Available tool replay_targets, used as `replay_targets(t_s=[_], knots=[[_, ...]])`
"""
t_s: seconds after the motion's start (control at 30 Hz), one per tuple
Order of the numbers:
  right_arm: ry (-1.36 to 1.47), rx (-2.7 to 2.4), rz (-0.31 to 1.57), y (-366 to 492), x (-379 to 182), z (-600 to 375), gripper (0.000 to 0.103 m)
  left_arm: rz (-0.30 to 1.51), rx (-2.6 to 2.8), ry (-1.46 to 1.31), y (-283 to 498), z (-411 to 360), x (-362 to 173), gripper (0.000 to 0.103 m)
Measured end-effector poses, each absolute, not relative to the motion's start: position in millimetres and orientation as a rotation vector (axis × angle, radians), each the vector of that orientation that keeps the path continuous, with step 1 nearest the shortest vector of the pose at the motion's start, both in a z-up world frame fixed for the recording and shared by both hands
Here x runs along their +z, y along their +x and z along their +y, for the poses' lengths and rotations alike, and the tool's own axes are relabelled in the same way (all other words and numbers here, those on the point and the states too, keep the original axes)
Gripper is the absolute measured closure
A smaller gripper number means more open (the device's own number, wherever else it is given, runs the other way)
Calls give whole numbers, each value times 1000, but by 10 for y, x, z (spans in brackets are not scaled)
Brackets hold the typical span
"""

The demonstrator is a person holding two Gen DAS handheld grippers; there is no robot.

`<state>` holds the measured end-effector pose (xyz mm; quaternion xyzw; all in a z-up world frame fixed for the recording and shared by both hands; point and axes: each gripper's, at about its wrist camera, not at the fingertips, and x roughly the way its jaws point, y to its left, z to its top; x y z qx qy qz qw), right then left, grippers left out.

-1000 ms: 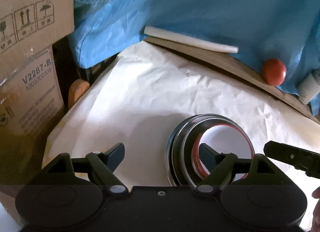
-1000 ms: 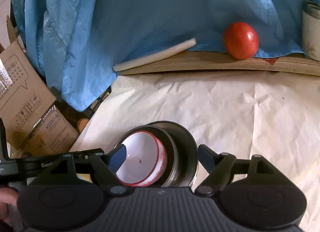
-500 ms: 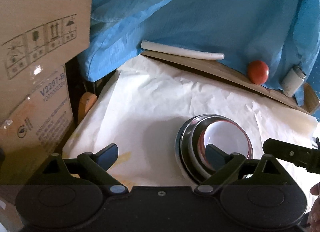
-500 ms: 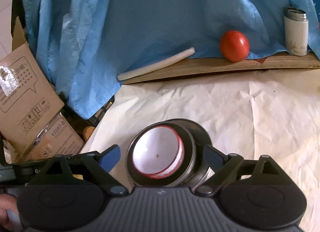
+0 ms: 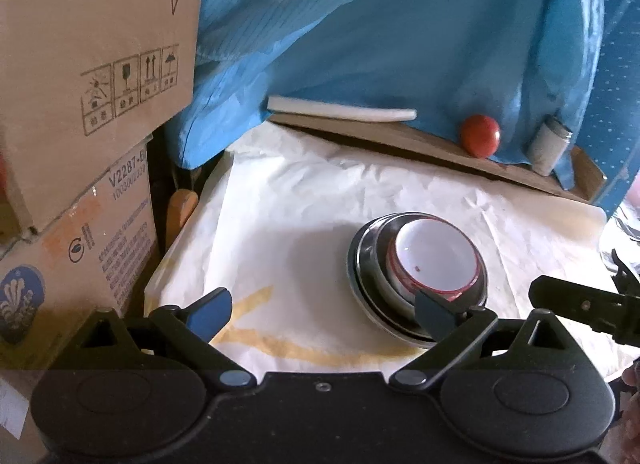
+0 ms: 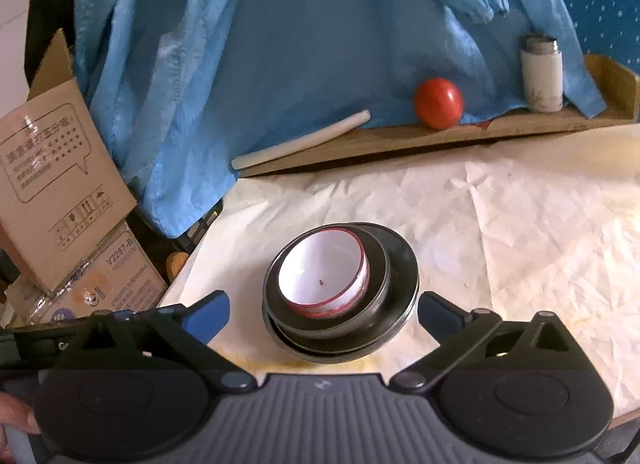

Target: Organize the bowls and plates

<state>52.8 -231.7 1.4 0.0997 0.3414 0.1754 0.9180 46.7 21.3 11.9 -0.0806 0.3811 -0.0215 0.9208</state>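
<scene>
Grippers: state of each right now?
Left gripper: open, holding nothing.
Right gripper: open, holding nothing; stacked bowls sit beyond its fingers.

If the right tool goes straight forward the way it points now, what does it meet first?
Most likely the stack of bowls: it sits directly ahead, centred between the open fingers of the right tool. The dark outer bowl's rim would probably be touched first, before the white red-rimmed bowl nested inside, though depth is uncertain.

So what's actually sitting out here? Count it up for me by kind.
Metal dishes, stacked: 2
White bowl with red rim: 1
Red ball: 1
White stick: 1
White flask: 1
Cardboard boxes: 2
Total: 8
</scene>
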Motion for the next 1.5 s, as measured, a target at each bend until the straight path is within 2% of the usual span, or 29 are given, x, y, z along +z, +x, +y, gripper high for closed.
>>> replay_targets(t_s=[0.67, 1.5], knots=[[183, 317, 622, 105, -18, -2565, 0, 649, -66, -138, -54, 91, 150, 1], [93, 300, 631, -119, -247, -2715, 0, 653, -34, -111, -281, -94, -88, 1]])
